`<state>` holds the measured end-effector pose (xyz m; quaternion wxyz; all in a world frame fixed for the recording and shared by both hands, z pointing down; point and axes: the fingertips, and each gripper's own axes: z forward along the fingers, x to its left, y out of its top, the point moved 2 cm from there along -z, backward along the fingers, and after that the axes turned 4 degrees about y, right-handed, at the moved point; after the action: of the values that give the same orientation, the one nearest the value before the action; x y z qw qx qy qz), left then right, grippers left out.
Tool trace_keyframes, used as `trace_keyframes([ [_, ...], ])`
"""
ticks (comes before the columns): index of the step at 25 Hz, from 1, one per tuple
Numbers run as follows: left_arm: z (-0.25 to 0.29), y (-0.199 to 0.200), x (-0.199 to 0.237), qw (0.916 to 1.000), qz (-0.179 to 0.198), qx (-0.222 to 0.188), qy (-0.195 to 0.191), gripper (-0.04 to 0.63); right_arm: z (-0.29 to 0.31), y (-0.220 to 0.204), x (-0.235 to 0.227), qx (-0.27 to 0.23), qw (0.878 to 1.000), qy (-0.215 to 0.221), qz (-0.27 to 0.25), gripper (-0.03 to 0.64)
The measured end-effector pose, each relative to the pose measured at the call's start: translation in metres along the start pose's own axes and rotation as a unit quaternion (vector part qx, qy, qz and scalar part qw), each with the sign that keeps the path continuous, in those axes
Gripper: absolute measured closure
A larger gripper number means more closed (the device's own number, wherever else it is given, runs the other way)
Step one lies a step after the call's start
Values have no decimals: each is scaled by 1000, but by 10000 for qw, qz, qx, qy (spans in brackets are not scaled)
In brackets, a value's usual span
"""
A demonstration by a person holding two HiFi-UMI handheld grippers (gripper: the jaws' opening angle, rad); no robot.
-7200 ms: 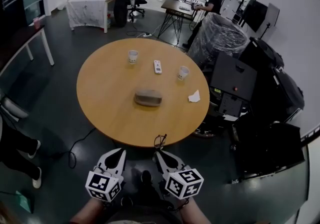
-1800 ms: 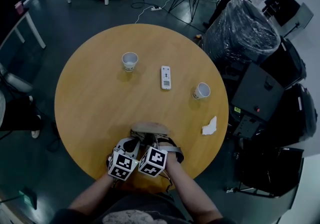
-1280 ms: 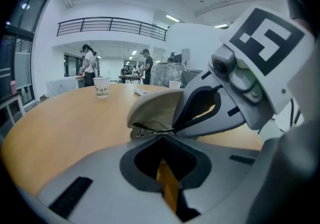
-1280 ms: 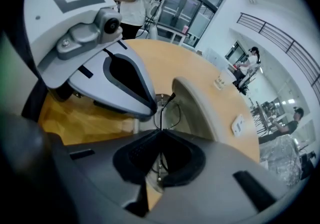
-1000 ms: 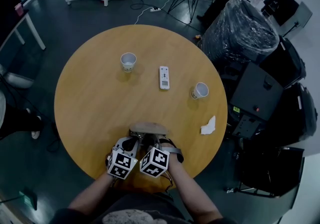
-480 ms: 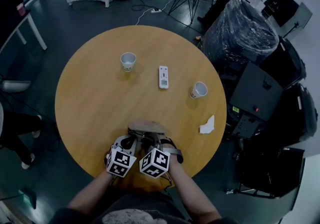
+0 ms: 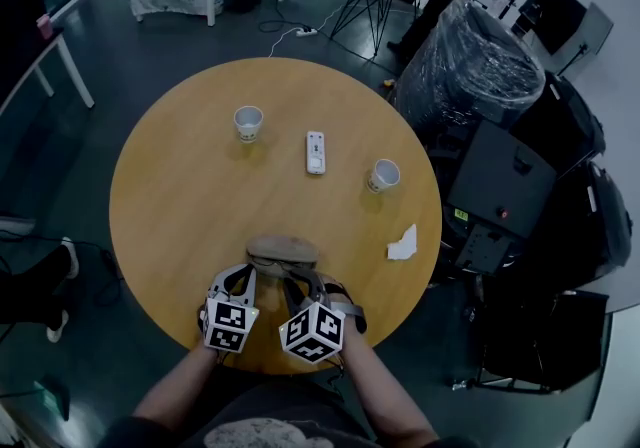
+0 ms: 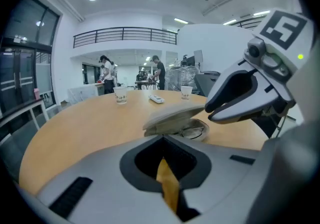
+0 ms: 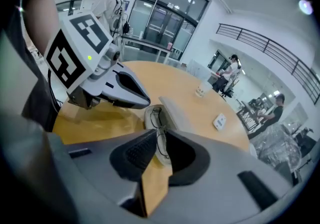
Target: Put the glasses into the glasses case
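Note:
The grey glasses case lies near the front of the round wooden table. Its lid is raised, and the wire-rimmed glasses lie inside the tray, as the right gripper view also shows. My left gripper sits just left of the case with its jaws closed tip to tip on nothing. My right gripper hovers over the case's near right end. A narrow gap stands between its tips, through which the glasses show. It does not seem to touch them.
Two paper cups, a white remote and a crumpled tissue lie farther out on the table. A plastic-wrapped bundle and black cases stand to the right. People work at desks beyond.
Seven seconds ago the case lay shut mid-table and both grippers were off the table edge. Over the last second the left gripper has drawn back and left, away from the right one.

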<state>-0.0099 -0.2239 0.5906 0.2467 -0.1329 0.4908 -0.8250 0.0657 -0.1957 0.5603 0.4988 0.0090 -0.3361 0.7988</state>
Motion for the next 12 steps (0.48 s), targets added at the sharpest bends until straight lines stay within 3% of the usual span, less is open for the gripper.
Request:
trace_keyframes([
  [12, -85, 41, -49, 9955, -494, -795, 157, 589, -81, -25, 20, -586, 9958, -502, 494, 627],
])
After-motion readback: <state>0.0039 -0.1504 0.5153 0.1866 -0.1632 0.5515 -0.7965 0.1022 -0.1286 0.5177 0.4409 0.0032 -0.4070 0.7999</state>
